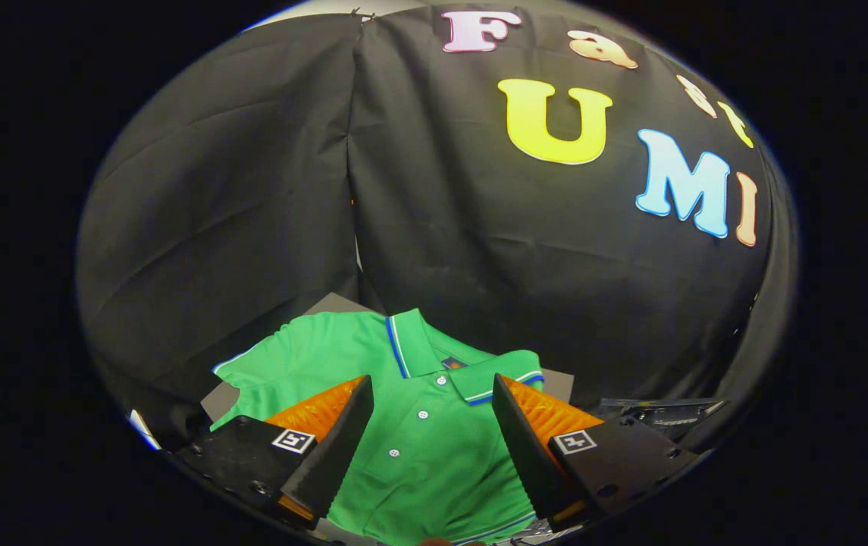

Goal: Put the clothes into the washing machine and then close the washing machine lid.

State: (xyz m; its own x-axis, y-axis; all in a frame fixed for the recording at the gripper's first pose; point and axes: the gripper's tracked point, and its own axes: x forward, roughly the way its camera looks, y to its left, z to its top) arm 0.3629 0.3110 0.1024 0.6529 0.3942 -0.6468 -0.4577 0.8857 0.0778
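A green polo shirt (418, 447) with a blue-and-white trimmed collar and white buttons lies flat on a grey surface (559, 383), collar toward the booth wall. My gripper (431, 390) hovers above its chest, open, with the button placket showing in the wide gap between the two fingers. Both fingers stand clear of the cloth as far as I can tell. A dark machine part (661, 413) shows just right of the right finger, beyond the shirt.
The black booth wall rises close behind the shirt's collar. The grey surface ends a little past the shirt on the left and right.
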